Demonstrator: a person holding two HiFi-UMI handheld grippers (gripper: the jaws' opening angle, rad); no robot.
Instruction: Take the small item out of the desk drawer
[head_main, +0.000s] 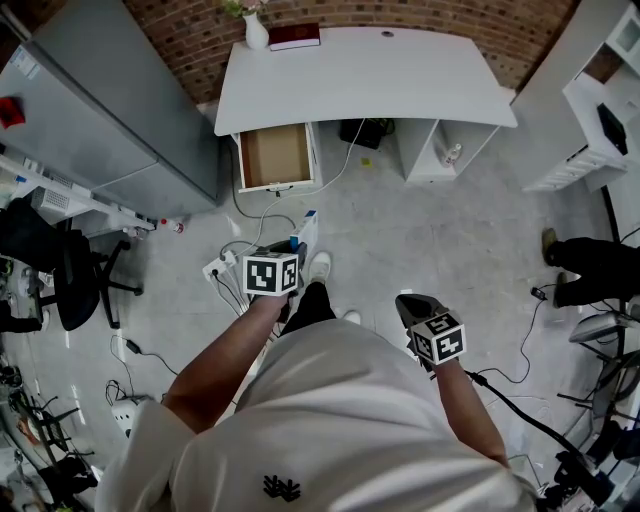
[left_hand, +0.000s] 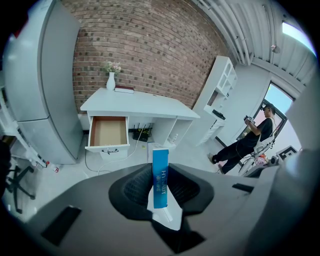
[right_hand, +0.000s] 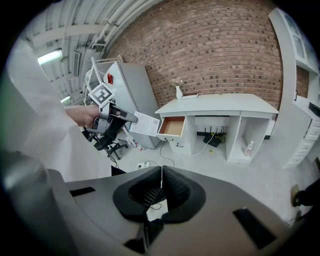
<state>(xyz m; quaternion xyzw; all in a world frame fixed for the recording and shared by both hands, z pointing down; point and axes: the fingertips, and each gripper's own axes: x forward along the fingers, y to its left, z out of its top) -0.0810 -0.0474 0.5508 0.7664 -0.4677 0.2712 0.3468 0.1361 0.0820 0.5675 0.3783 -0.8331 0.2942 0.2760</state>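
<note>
Firstly, from the head view: well short of the white desk (head_main: 360, 85) and its pulled-out drawer (head_main: 275, 157), left gripper (head_main: 295, 245) clamped on the small blue-and-white box (head_main: 307, 228), outside the drawer; right gripper (head_main: 410, 303) further from the desk. Then, from the left gripper view: jaws pressed on both sides of the upright box, desk far behind. Lastly, from the right gripper view: jaws closed together, pad against pad.

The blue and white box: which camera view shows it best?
The left gripper view: the box is close up, blue side facing, in the left tool. Head view: only its end. Right gripper view: its white face, small.
</note>
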